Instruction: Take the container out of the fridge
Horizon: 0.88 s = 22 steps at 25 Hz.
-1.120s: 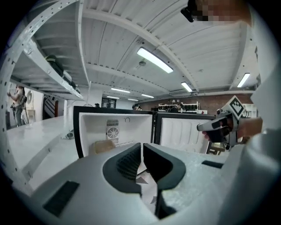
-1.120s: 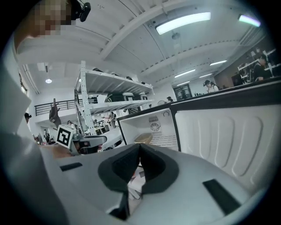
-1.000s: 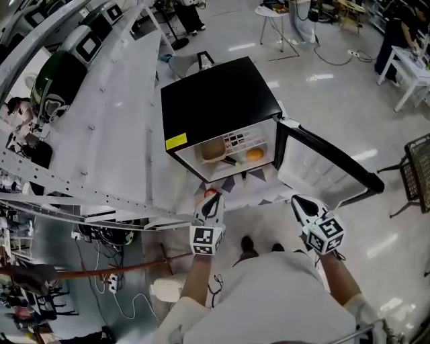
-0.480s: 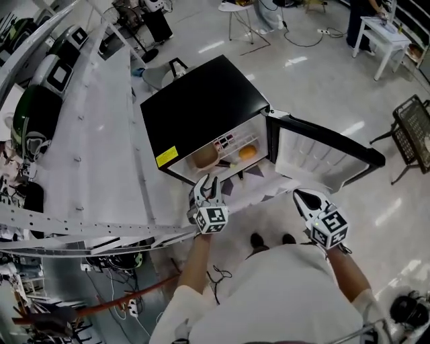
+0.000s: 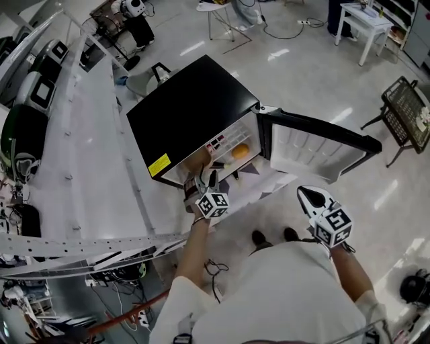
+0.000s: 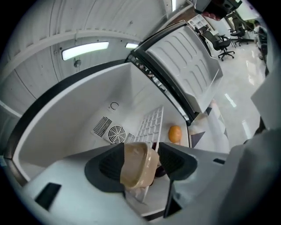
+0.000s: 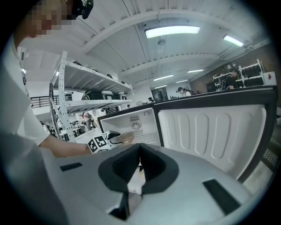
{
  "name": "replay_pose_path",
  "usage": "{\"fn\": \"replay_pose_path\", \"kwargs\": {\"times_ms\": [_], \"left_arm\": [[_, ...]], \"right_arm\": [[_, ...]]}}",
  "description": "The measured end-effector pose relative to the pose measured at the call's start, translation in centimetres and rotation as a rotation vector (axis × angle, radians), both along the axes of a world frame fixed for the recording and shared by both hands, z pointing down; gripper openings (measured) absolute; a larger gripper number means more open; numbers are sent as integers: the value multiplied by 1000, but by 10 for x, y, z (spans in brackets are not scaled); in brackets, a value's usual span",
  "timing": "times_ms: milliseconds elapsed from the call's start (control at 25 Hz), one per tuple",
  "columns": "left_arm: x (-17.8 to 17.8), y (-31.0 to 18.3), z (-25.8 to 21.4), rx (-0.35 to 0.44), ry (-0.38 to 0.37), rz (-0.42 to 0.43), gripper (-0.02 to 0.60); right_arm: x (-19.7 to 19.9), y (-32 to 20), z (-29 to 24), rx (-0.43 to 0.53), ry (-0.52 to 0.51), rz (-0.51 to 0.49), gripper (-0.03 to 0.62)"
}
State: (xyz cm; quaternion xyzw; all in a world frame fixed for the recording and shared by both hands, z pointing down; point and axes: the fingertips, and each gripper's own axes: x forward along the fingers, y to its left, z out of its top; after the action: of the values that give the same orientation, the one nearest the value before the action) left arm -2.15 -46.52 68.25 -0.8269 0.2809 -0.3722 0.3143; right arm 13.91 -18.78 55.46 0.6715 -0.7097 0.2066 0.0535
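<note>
A small black fridge stands open on the floor, its door swung out to the right. On its shelf sit a tan lidded container at the left and an orange at the right. My left gripper reaches into the fridge mouth, its jaws opening with the container between them. A gap shows at the right pad. In the head view the left gripper hides much of the container. My right gripper hangs back in front of the door, shut and empty.
A long grey metal rack runs along the fridge's left side. A white wire shelf lies inside the fridge. A black wire basket stands at the far right, a white table behind. The person's feet are just before the fridge.
My left gripper has moved forward from in front of the fridge into its opening, around the container. The right gripper has stayed near the door. The head view has shifted.
</note>
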Motion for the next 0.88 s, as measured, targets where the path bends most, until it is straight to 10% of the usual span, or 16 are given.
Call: {"fn": "replay_pose_path", "kwargs": {"times_ms": [320, 880], "left_arm": [[-1, -26, 51, 6, -190, 3, 344], [-6, -64, 75, 12, -301, -97, 307]], "right_arm": [[3, 7, 9, -29, 0, 46, 6], [-1, 16, 17, -58, -1, 61, 6]]}}
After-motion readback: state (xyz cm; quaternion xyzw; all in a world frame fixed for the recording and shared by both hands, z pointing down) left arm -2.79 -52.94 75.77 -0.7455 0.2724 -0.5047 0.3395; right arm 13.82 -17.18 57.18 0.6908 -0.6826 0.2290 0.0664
